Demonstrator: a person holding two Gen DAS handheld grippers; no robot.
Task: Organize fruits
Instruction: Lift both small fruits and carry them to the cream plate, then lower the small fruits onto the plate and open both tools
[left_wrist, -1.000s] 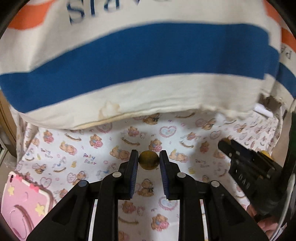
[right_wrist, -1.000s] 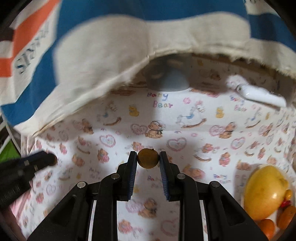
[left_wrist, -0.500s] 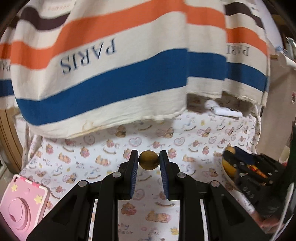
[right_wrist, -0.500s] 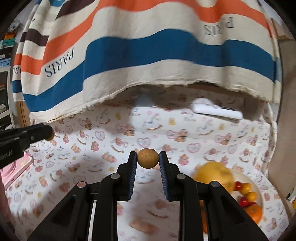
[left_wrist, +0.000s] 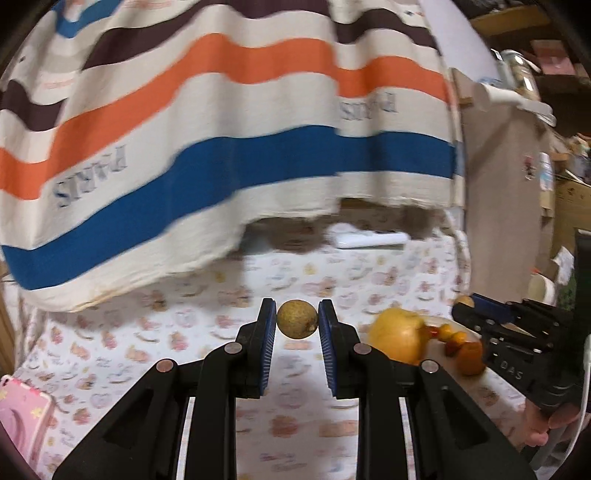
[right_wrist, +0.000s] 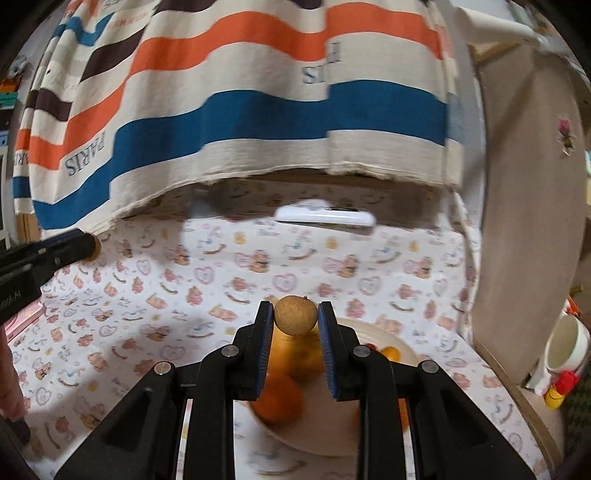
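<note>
Both cameras had swung up and back since a second ago, so the striped cloth receded and the fruit plate came into sight.

From the left wrist, the left gripper (left_wrist: 297, 321) was clamped on a small brown round fruit, probably a longan (left_wrist: 297, 318), pinched only at the very tips of the blue pads above the bear-print tablecloth (left_wrist: 177, 350). The plate (left_wrist: 448, 322), with a large yellow fruit (left_wrist: 397, 339) and small orange and red ones, lay off to its right, near the right gripper (left_wrist: 466, 307) seen side-on. Such a shallow tip hold on a hard sphere could let it squirt out if the hand jerked, and it would roll across the cloth.

From the right wrist, the right gripper (right_wrist: 295, 320) likewise gripped a second longan (right_wrist: 296, 315) at its fingertips, hanging over the near part of the plate (right_wrist: 369, 330), with an orange (right_wrist: 279, 400) and the yellow fruit (right_wrist: 295, 356) below. Released from height, the longan could bounce off those fruits or the rim. The left gripper (right_wrist: 88, 246) sat well apart at the left, so a collision seemed unlikely. A mug (right_wrist: 565, 349) stood by the table edge at the right.
</note>
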